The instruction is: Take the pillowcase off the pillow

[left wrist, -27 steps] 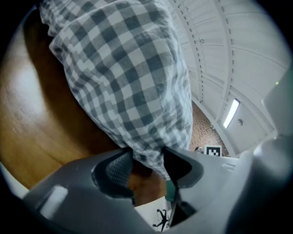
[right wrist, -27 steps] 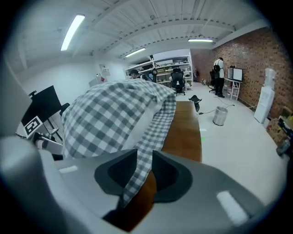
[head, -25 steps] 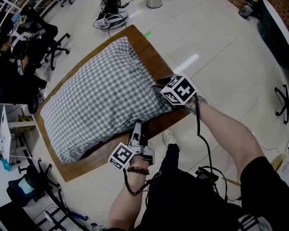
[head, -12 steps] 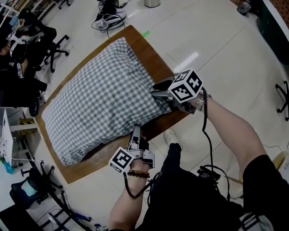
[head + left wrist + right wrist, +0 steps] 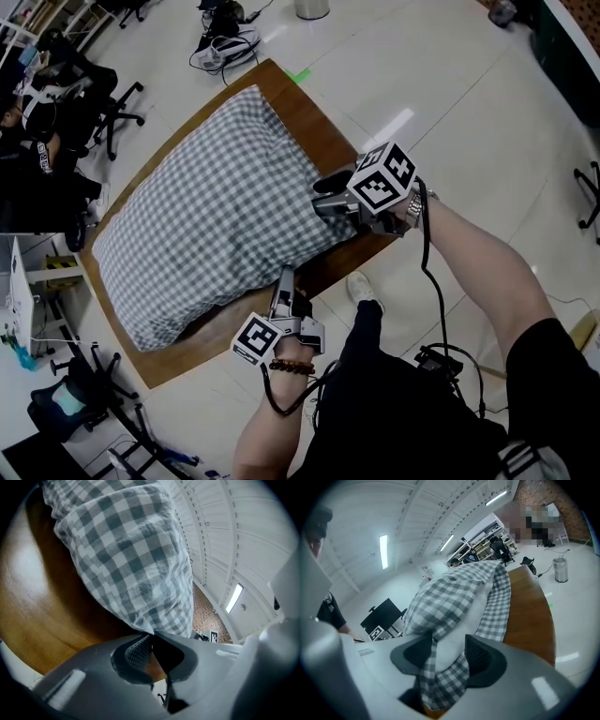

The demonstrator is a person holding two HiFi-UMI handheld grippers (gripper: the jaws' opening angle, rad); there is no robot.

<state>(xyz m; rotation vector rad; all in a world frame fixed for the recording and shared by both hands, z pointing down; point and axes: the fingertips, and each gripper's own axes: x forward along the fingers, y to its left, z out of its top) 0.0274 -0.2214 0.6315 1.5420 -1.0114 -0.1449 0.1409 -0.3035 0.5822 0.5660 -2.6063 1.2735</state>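
Treat the pillowcase (image 5: 206, 216) as light, limp checked cloth. It will bunch and slide over the filling, so take it by its loose hem, not by the padded middle. The pillow (image 5: 457, 625) inside looks soft and bulky and should give when squeezed, so it wants a deep bite at a corner. The whole bundle lies flat across the wooden table (image 5: 309, 122), covering most of it.

Your left gripper (image 5: 284, 279) sits at the table's near edge, jaws closed tight on a pinch of the pillowcase's lower edge. The cloth rises from the jaw tips, and bare wood shows just beside it.

Your right gripper (image 5: 326, 197) is by the table's right corner, at the case's open end. Its jaws have just been opening and stand apart, with the pillow's white corner and a fold of checked cloth between them. I judge nothing is clamped there. On that side, let the cloth drop clear and close on the white stuffing only.
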